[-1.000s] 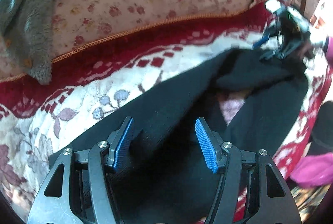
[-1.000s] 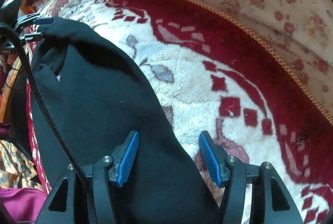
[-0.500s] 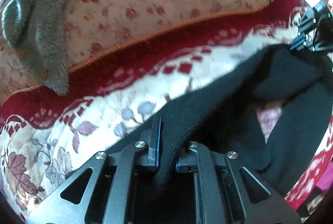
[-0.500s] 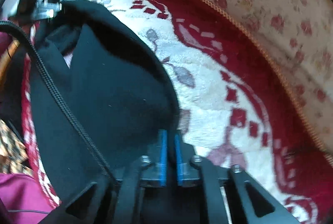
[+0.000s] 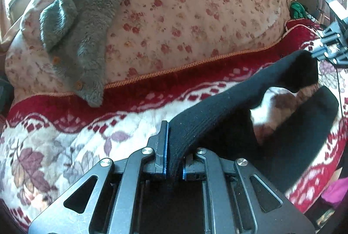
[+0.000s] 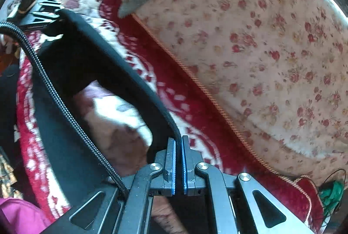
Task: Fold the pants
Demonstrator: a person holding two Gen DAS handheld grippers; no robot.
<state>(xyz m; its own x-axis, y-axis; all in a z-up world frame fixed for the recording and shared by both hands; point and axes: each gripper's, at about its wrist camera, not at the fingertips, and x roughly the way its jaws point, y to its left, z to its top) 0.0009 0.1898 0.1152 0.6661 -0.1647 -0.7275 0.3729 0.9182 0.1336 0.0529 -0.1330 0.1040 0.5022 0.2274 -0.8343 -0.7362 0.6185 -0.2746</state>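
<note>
A: Entry on the pants. Black knit, soft and limp. They hung in a slack band between the two grippers and sagged in the middle, with the rest trailing down onto the red and cream blanket. Judged light, not fragile, not slippery; the ribbed weave should give the pads some bite.

B: Where was hold taken?

A: Along one edge of the cloth, one gripper at each end of that edge. For a limp fabric that looked the right place: two corners of an edge let the rest hang straight for a fold. A grip further in would likely have bunched it.

B: Jaws of the left gripper?

A: Pressed together on a thick fold of the black cloth; its blue pads were nearly hidden by the fabric wedged between them.

B: And the right gripper?

A: Pinched almost flat on a thin edge of the pants; only a sliver showed between its pads. Seen from the left wrist camera, it held the far end of the band.

B: Risk?

A: Judged small. A thin pinch might slip if the band were pulled taut. The grey fleece garment on the floral quilt lay well apart.
</note>
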